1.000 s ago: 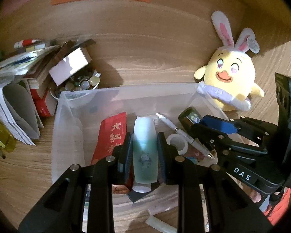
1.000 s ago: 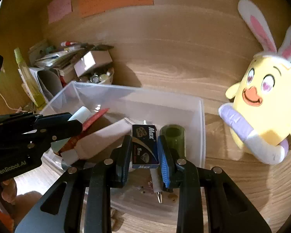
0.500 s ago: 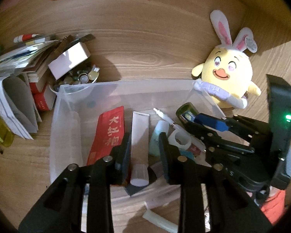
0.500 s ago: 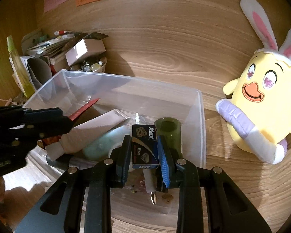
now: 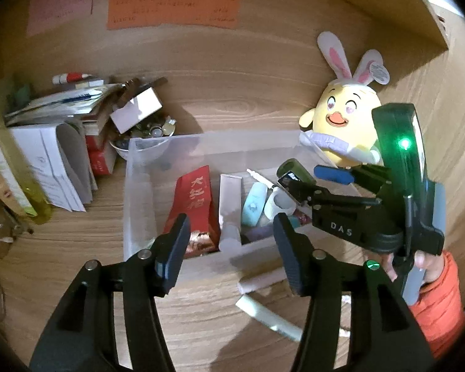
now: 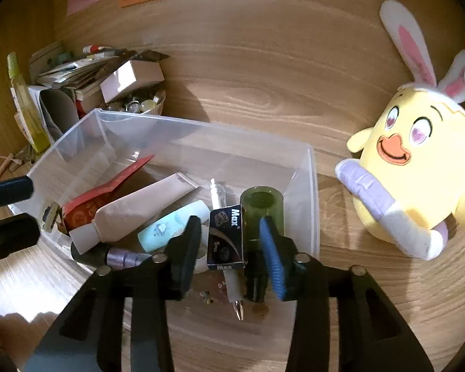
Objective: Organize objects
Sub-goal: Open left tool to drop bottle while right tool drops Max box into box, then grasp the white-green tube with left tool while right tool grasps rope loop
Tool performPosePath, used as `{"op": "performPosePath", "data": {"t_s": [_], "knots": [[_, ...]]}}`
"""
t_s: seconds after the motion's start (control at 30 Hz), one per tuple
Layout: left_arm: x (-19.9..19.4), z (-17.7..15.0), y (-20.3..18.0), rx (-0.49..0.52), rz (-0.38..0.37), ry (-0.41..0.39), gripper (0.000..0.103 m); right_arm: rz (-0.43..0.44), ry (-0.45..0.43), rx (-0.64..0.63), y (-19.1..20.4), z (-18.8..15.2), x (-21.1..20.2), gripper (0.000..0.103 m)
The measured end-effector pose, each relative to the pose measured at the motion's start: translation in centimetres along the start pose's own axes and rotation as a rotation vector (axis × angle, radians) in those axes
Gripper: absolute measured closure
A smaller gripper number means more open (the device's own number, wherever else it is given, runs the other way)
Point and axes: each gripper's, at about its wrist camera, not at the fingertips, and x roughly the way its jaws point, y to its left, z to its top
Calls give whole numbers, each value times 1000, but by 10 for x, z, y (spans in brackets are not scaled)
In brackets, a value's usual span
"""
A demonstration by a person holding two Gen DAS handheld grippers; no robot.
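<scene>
A clear plastic bin point(image 5: 217, 138) point(image 6: 201, 124) holds a red packet point(image 5: 195, 198), a white tube point(image 5: 229, 198), a pale blue bottle point(image 5: 252, 204) point(image 6: 167, 229), a green cylinder point(image 6: 262, 207) and a pen point(image 6: 232, 285). My left gripper point(image 5: 231, 248) hovers at the bin's near wall, its jaws opening with nothing between them. My right gripper point(image 6: 229, 248) is over the bin's right end, its jaws opening. A dark blue Max box point(image 6: 226, 235) stands between them, with a gap to each pad.
A yellow plush chick with bunny ears point(image 6: 418, 167) sits right of the bin. Stacked papers and books point(image 5: 62, 130) and a bowl of small items point(image 5: 145, 130) crowd the left. Two white tubes point(image 5: 260, 279) lie on the wooden desk before the bin. A hand in an orange sleeve point(image 5: 440, 294) holds the right gripper.
My left gripper let go of the pale blue bottle, which now lies in the bin, then drew back and opened wide. My right gripper's pads came off the Max box.
</scene>
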Motion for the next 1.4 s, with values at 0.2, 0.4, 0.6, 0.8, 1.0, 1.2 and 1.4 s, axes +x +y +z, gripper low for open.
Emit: {"op": "performPosePath", "data": {"t_s": [0.2,0.4,0.6,0.8,1.0,1.2,1.4], "knots": [[-10,-10,-2,10,25,-5,41,-31,-29,-41,8,-5,-18,46],[-11,-20,-3,-1,34,10,32,-37,-54,-58,11,-15,-40,35],[-13,-31,-4,-25,26,31,22,-42,-80,-57,9,-30,-65,24],[-16,-44,-11,-5,55,39,13,-25,-81,-48,8,-52,-82,23],[0,-57,-16,-10,21,113,12,7,-44,-37,10,-81,-87,22],[24,-71,-25,-13,14,194,12,42,11,-32,13,-109,-85,22],[37,-80,-33,13,30,222,12,93,64,-26,16,-128,-81,22]]}}
